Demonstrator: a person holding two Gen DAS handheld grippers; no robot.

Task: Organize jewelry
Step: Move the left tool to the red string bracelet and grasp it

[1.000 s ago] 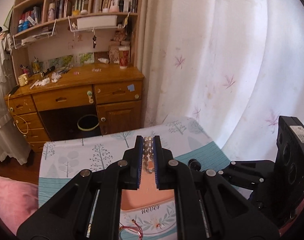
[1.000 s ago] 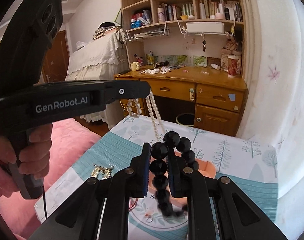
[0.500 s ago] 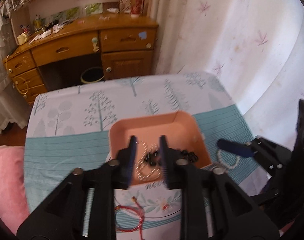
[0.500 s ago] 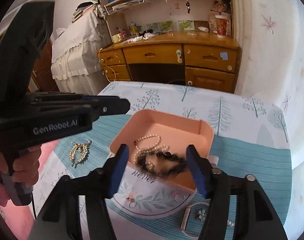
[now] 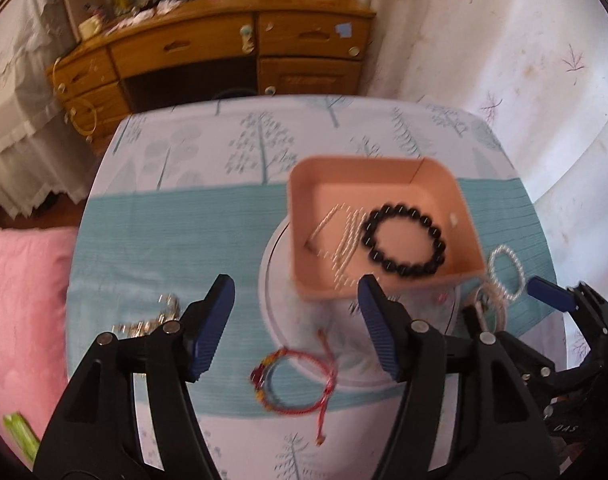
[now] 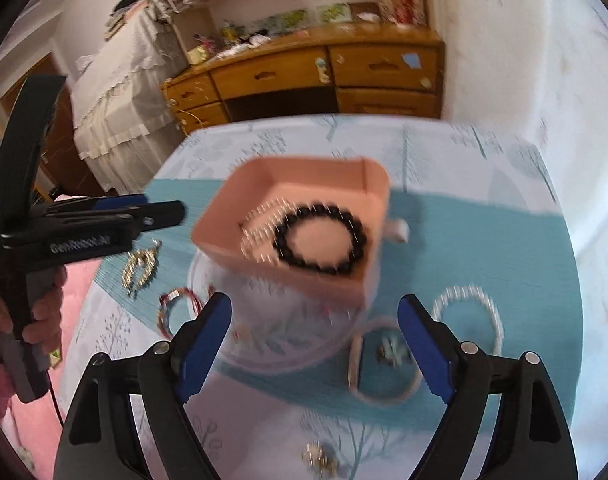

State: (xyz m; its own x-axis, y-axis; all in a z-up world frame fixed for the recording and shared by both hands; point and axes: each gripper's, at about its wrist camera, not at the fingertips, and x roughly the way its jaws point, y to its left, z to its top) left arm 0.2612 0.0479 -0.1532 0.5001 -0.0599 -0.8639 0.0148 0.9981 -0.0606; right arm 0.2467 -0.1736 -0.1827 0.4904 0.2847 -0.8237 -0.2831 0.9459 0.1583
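A pink box (image 5: 388,292) (image 6: 287,270) stands on the table and holds a black bead bracelet (image 5: 404,240) (image 6: 320,240) and a pearl necklace (image 5: 344,236) (image 6: 259,228). My left gripper (image 5: 295,324) is open and empty, hovering above the table just in front of the box. My right gripper (image 6: 316,344) is open and empty, also above the table in front of the box. A red string bracelet (image 5: 299,380) (image 6: 175,308) lies below the left gripper. A white bead bracelet (image 5: 506,272) (image 6: 472,316) lies right of the box.
A gold piece (image 6: 139,268) (image 5: 151,320) lies on the teal cloth at left. A white bangle with a small charm (image 6: 384,364) lies at front right. A small metal piece (image 6: 320,456) sits near the front edge. A wooden desk (image 5: 223,52) stands behind; pink bedding (image 5: 19,312) lies left.
Both grippers have opened wide and pulled back and up from the box. The pearl necklace and black bracelet, held a second ago, now lie in the box.
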